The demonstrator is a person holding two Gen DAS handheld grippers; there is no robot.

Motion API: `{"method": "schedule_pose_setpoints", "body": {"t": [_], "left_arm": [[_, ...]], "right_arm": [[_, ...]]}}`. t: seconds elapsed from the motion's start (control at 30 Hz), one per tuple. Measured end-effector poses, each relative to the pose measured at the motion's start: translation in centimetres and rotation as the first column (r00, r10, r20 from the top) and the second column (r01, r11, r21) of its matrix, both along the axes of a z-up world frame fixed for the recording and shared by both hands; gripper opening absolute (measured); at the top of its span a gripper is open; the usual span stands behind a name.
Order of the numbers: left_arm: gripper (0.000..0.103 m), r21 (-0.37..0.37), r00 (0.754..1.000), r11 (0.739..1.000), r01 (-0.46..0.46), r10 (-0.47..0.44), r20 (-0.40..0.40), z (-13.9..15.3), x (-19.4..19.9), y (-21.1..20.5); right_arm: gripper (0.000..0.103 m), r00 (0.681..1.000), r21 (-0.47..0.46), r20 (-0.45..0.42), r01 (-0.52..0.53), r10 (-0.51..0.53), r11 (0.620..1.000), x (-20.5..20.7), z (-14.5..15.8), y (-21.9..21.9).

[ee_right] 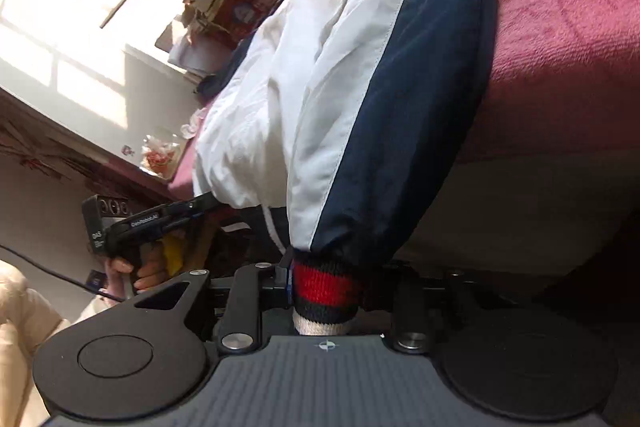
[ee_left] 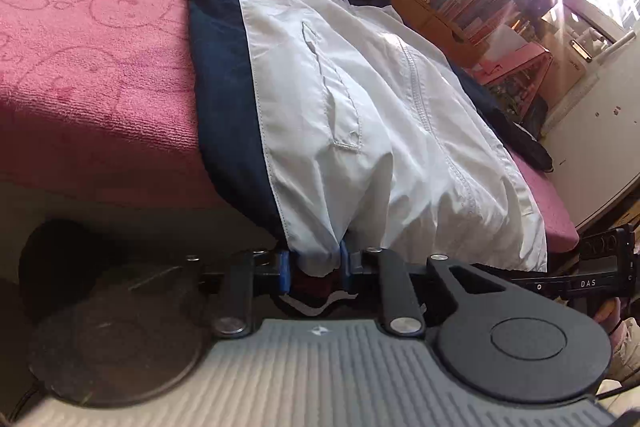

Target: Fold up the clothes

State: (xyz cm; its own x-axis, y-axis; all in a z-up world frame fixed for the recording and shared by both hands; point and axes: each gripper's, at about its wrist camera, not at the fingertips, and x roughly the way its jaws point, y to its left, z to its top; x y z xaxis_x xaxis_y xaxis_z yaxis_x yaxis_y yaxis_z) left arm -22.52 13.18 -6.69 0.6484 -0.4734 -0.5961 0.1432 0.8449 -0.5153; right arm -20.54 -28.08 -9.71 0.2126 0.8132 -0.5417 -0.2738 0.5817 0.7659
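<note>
Left tool [ee_left: 316,269]: its blue-padded fingers [ee_left: 283,271] were seen closed on a bunched fold of the white hem of the jacket [ee_left: 360,99], right at the near edge of the bed [ee_left: 92,87].
Right tool [ee_right: 326,287]: it was seen clamped on the jacket's knitted cuff [ee_right: 324,287], striped black, red and cream, also below the bed's near edge.
Key relation: from both tools the jacket was stretched straight ahead, away from the near edge toward the far side of the bed, so its long axis ran along the fingers of each tool; neither tool could be judged nearer, since both were already on the cloth.
Spread of the two grips: the left tool was made out at the left of the right wrist view [ee_right: 132,223], held in a hand [ee_right: 140,271], so the grips were set apart along the near edge.
Jacket, position: it was laid over the pink cover of the bed, with the hem and cuff drawn just past the near edge.
Jacket, look: thin white panels, rumpled and creased, a slanted stitched pocket [ee_left: 336,95], a broad navy band [ee_left: 224,79] down the side; a navy part was lying toward the far edge.
Stage, as a judgement: the scene would be fitted equally by a jacket being pulled flat or by a near end about to be carried over in a fold.
</note>
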Motion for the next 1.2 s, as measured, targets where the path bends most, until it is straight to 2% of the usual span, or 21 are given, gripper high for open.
{"method": "schedule_pose_setpoints", "body": {"t": [0.03,0.1,0.2,0.27,0.3,0.33,0.4,0.43,0.47,0.5,0.6,0.63,0.7,0.73,0.8,0.83,0.9,0.97,1.0,1.1,1.2], "left_arm": [[0.021,-0.004,1.000,1.000,0.008,-0.008,0.022,0.9,-0.8,0.5],[0.022,0.089,1.000,0.996,-0.007,0.006,0.011,1.7,-1.6,1.1],[0.025,0.247,0.994,0.969,-0.023,0.048,-0.096,0.3,-1.2,0.9],[0.024,0.356,0.987,0.934,-0.002,0.059,-0.149,-0.2,-0.7,0.2],[0.031,0.414,0.987,0.910,0.013,0.055,-0.153,-0.1,-0.7,0.0],[0.039,0.460,0.989,0.888,0.026,0.045,-0.142,0.4,-0.8,0.0],[0.044,0.474,0.997,0.881,0.004,0.033,-0.068,2.6,-1.1,0.9],[0.047,0.477,0.999,0.879,-0.009,0.027,-0.030,3.8,-1.3,1.3],[0.051,0.458,0.999,0.887,-0.051,0.045,0.025,5.1,-1.0,2.0],[0.060,0.432,0.994,0.896,-0.098,0.069,0.083,6.4,-0.5,2.6],[0.062,0.447,0.979,0.885,-0.127,0.040,0.199,7.6,4.1,0.7],[0.062,0.453,0.971,0.881,-0.135,0.027,0.236,7.9,5.7,-0.1],[0.062,0.464,0.951,0.873,-0.152,0.001,0.309,8.6,9.0,-1.5],[0.060,0.482,0.949,0.867,-0.128,-0.035,0.315,8.3,10.7,-2.7],[0.053,0.525,0.946,0.849,-0.063,-0.117,0.302,7.3,14.2,-5.2],[0.050,0.559,0.946,0.829,-0.021,-0.165,0.280,6.4,16.0,-6.5],[0.045,0.621,0.948,0.783,0.026,-0.217,0.234,4.6,18.8,-8.8],[0.041,0.661,0.956,0.748,0.054,-0.230,0.182,2.9,21.5,-10.0],[0.041,0.670,0.961,0.740,0.057,-0.223,0.164,2.2,22.8,-10.1],[0.041,0.669,0.969,0.743,0.019,-0.178,0.170,1.6,26.9,-9.9],[0.041,0.663,0.979,0.748,-0.027,-0.116,0.170,1.8,31.1,-9.0]], "right_arm": [[0.027,1.000,0.015,-0.023,-0.002,0.002,1.000,-0.4,-0.1,-0.2],[0.027,0.998,0.045,-0.068,-0.005,0.008,0.999,-1.1,-0.3,-0.7],[0.027,0.999,-0.204,-0.021,-0.036,0.032,0.978,-0.9,0.0,-0.6],[0.027,0.998,-0.371,0.008,-0.049,0.056,0.927,-0.7,0.3,-0.5],[0.029,0.997,-0.451,0.021,-0.052,0.069,0.891,-0.7,0.4,-0.4],[0.035,0.996,-0.527,0.033,-0.054,0.083,0.848,-0.6,0.5,-0.4],[0.053,0.992,-0.505,0.081,-0.045,0.099,0.862,-0.5,3.7,-2.5],[0.059,0.989,-0.485,0.107,-0.038,0.102,0.874,-0.4,5.4,-3.5],[0.060,0.982,-0.471,0.159,-0.011,0.097,0.882,-0.2,7.1,-4.3],[0.062,0.973,-0.456,0.214,0.018,0.090,0.890,0.1,8.8,-5.0],[0.078,0.897,-0.438,0.442,0.197,0.019,0.877,2.9,12.3,-4.6],[0.078,0.860,-0.429,0.511,0.257,-0.002,0.866,4.1,13.2,-4.2],[0.076,0.823,-0.437,0.568,0.297,0.005,0.849,7.4,13.5,-1.6],[0.074,0.804,-0.441,0.594,0.315,0.010,0.841,9.0,13.5,-0.2],[0.069,0.789,-0.443,0.613,0.301,0.040,0.844,13.3,12.8,3.6],[0.064,0.791,-0.451,0.609,0.282,0.061,0.847,15.2,12.5,5.0],[0.056,0.818,-0.501,0.561,0.215,0.125,0.838,18.8,10.5,9.8],[0.045,0.851,-0.548,0.494,0.146,0.177,0.824,20.9,7.9,13.5],[0.041,0.850,-0.559,0.492,0.144,0.187,0.817,21.8,7.2,14.3],[0.041,0.827,-0.606,0.518,0.175,0.218,0.776,24.5,6.4,16.1],[0.040,0.848,-0.599,0.514,0.244,0.132,0.763,28.8,6.1,15.4]]}}
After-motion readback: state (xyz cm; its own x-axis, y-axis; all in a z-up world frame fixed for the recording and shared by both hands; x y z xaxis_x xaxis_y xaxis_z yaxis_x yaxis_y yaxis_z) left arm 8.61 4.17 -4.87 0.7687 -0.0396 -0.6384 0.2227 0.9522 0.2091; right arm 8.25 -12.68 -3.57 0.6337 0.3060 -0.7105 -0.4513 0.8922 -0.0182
